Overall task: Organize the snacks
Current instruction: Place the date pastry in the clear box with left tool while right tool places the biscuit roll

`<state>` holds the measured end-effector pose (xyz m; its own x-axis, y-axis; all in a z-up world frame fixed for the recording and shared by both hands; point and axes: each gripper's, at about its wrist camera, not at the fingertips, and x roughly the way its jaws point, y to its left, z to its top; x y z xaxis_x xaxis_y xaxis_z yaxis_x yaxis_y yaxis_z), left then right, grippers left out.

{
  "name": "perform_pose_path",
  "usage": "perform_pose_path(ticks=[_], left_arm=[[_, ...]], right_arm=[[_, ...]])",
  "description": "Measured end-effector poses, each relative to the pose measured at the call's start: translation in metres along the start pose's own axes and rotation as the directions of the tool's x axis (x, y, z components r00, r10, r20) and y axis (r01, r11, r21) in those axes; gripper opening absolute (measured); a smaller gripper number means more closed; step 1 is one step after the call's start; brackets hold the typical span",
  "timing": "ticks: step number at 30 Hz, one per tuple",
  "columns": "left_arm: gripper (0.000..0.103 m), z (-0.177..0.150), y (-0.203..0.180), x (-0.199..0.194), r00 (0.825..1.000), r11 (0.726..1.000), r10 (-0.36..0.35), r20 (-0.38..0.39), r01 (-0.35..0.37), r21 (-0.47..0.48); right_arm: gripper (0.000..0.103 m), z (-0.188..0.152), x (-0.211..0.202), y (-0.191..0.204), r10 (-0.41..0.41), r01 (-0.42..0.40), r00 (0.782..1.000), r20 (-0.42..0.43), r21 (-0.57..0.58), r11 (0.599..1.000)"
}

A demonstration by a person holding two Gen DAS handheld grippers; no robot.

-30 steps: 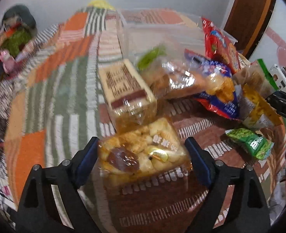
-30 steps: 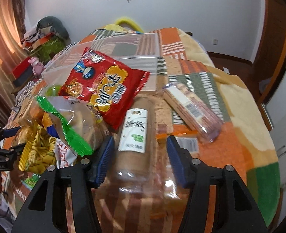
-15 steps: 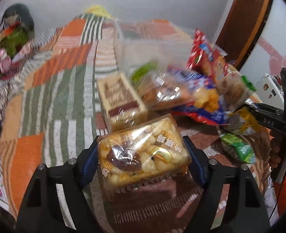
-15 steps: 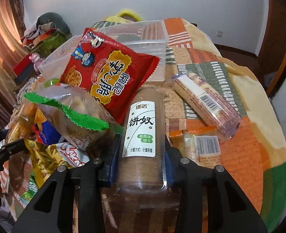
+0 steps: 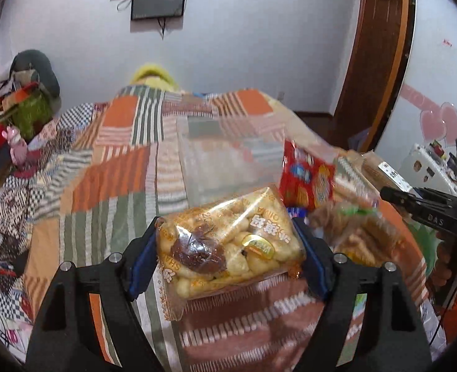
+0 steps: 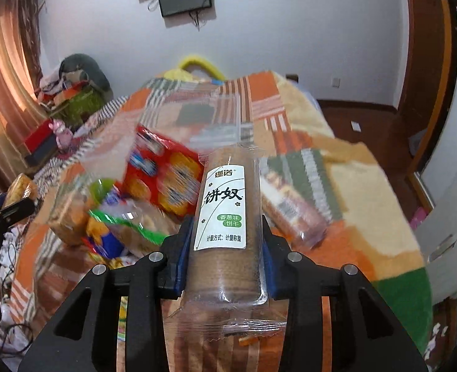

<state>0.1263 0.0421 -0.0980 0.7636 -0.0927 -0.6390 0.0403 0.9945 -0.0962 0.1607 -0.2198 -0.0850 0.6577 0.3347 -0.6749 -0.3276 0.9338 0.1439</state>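
Observation:
My left gripper point(image 5: 227, 248) is shut on a clear bag of puffed yellow snacks point(image 5: 228, 241) and holds it lifted above the patchwork bedspread point(image 5: 110, 186). My right gripper point(image 6: 225, 241) is shut on a tall biscuit roll with a white label point(image 6: 225, 210) and holds it raised and upright. A clear plastic box point(image 5: 228, 158) sits behind the held bag; in the right wrist view the box point(image 6: 194, 117) is beyond the roll. A red snack bag point(image 5: 306, 179) leans at its right side and also shows in the right wrist view point(image 6: 163, 176).
A pile of snack bags lies on the bed: a green-edged clear bag point(image 6: 129, 220), a long wrapped biscuit pack point(image 6: 290, 207), and a biscuit pack point(image 5: 361, 235). The right gripper's body point(image 5: 430, 214) shows at the right. Clutter point(image 5: 17, 105) sits by the left wall.
Both grippers have lifted their snacks off the bed and tilted up, so the wall and screen now show. The right gripper closed fully on the biscuit roll.

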Motion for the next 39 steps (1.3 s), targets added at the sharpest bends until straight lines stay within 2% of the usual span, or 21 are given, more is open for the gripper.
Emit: perform_pose_path(ticks=[4,9,20,30,34,39], left_arm=[[0.079,0.021,-0.002,0.002,0.999,1.0,0.009,0.047,-0.009,0.008],[0.079,0.046,0.0,0.017,0.998,1.0,0.012,0.068,-0.012,-0.001],[0.079,0.082,0.009,0.075,0.998,0.998,0.059,0.038,-0.058,-0.016],[0.079,0.093,0.013,0.138,0.996,0.997,0.058,-0.064,-0.061,-0.04],[0.079,0.096,0.011,0.156,0.993,0.997,0.067,-0.093,-0.069,-0.019],[0.079,0.098,0.007,0.179,0.986,0.999,0.038,-0.165,-0.035,0.023]], right_arm=[[0.035,0.017,-0.001,0.006,0.014,-0.014,0.999,0.049,-0.011,1.0],[0.035,0.035,0.005,0.016,0.021,-0.018,0.995,0.095,-0.033,0.999],[0.035,0.069,0.037,0.034,0.053,-0.046,0.991,0.123,-0.063,0.997],[0.035,0.083,0.08,0.038,0.06,-0.056,0.997,0.046,-0.089,0.994],[0.035,0.087,0.096,0.036,0.059,-0.058,0.998,0.0,-0.093,0.994],[0.035,0.089,0.116,0.033,0.049,-0.056,0.996,-0.071,-0.101,0.993]])
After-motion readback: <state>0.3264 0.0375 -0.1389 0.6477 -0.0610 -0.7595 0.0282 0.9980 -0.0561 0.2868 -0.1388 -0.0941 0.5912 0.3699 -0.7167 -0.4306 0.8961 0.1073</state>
